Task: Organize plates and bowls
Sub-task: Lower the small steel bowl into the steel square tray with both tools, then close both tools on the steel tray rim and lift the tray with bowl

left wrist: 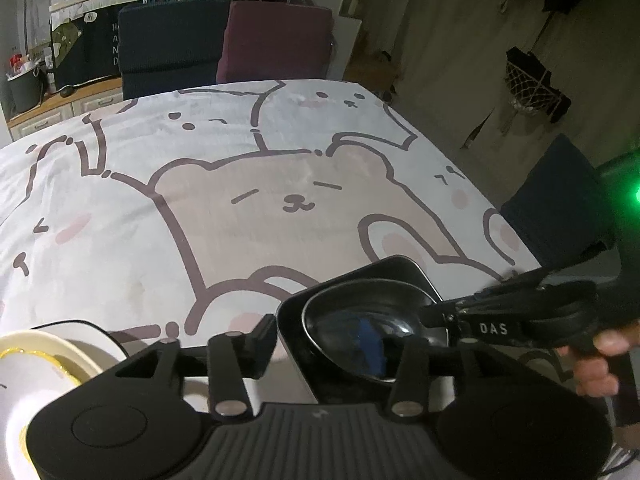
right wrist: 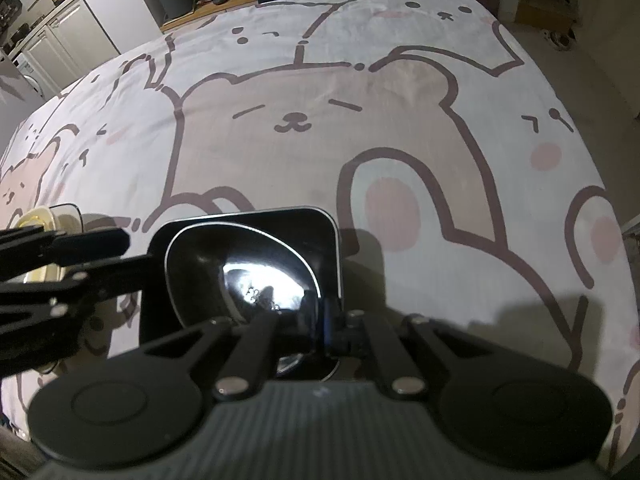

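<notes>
A glossy black bowl (left wrist: 372, 332) (right wrist: 240, 272) sits inside a square black plate (left wrist: 404, 270) (right wrist: 320, 220) near the table's front edge. My right gripper (right wrist: 312, 328) (left wrist: 434, 316) is shut on the bowl's rim; in the left wrist view it comes in from the right. My left gripper (left wrist: 340, 344) (right wrist: 140, 252) is open, and its fingers (left wrist: 262, 338) straddle the plate's left wall and the bowl without pressing on them. At far left stands a white bowl with a yellow rim (left wrist: 44, 364) (right wrist: 38, 216) on a dark-rimmed plate (left wrist: 80, 325).
A bear-print cloth (left wrist: 260, 208) (right wrist: 320, 128) covers the table. A dark blue chair (left wrist: 172, 40) and a maroon chair (left wrist: 276, 40) stand at the far edge, and another dark chair (left wrist: 560, 200) at the right edge. Shelves and cabinets (left wrist: 80, 8) line the back left.
</notes>
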`<state>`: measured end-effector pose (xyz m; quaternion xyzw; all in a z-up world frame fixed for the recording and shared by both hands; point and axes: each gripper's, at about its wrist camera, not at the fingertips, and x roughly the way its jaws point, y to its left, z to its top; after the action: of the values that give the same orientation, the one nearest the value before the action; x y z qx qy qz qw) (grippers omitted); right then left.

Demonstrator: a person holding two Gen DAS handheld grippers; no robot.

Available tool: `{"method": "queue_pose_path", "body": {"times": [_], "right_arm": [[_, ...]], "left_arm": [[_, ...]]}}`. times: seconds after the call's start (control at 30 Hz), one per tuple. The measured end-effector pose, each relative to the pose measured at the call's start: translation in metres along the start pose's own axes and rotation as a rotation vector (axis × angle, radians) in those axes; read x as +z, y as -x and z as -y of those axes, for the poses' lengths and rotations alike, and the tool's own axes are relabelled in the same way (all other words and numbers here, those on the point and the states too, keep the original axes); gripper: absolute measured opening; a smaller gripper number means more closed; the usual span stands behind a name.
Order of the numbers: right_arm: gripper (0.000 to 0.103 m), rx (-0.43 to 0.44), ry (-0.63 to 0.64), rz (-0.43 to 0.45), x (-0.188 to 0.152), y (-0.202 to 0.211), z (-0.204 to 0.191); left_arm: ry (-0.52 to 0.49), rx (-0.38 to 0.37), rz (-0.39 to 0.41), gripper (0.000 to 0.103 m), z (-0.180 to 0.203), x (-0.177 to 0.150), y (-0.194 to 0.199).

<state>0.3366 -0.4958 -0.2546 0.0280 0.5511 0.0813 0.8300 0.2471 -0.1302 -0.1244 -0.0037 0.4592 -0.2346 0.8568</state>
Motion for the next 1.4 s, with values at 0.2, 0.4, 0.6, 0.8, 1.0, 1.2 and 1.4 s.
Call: {"method": "queue_pose_path", "body": {"times": [0.2, 0.4, 0.6, 0.8, 1.0, 1.2, 1.4], "right_arm": [[0.009, 0.011, 0.009, 0.004, -0.001, 0.000, -0.004], [0.047, 0.059, 0.027, 0.030, -0.003, 0.009, -0.005], [0.073, 0.111, 0.038, 0.118, -0.008, 0.031, -0.007], [0.103, 0.147, -0.040, 0.264, -0.014, 0.055, 0.013], [0.103, 0.073, -0.074, 0.246, -0.019, 0.051, 0.035], [0.062, 0.090, -0.056, 0.145, -0.017, 0.037, 0.042], [0.034, 0.069, 0.019, 0.099, -0.016, 0.029, 0.026]], "left_arm": [[0.009, 0.007, 0.003, 0.070, 0.001, -0.005, 0.008], [0.024, 0.023, 0.010, 0.084, 0.002, -0.011, 0.018], [0.045, 0.040, 0.019, 0.097, 0.001, -0.020, 0.023], [0.072, 0.063, 0.033, 0.103, -0.004, -0.027, 0.022], [0.088, 0.042, 0.012, 0.100, -0.009, -0.032, 0.015], [0.071, 0.040, -0.032, 0.056, -0.009, -0.033, 0.003], [0.088, 0.011, -0.048, 0.028, -0.011, -0.032, -0.003]]}}
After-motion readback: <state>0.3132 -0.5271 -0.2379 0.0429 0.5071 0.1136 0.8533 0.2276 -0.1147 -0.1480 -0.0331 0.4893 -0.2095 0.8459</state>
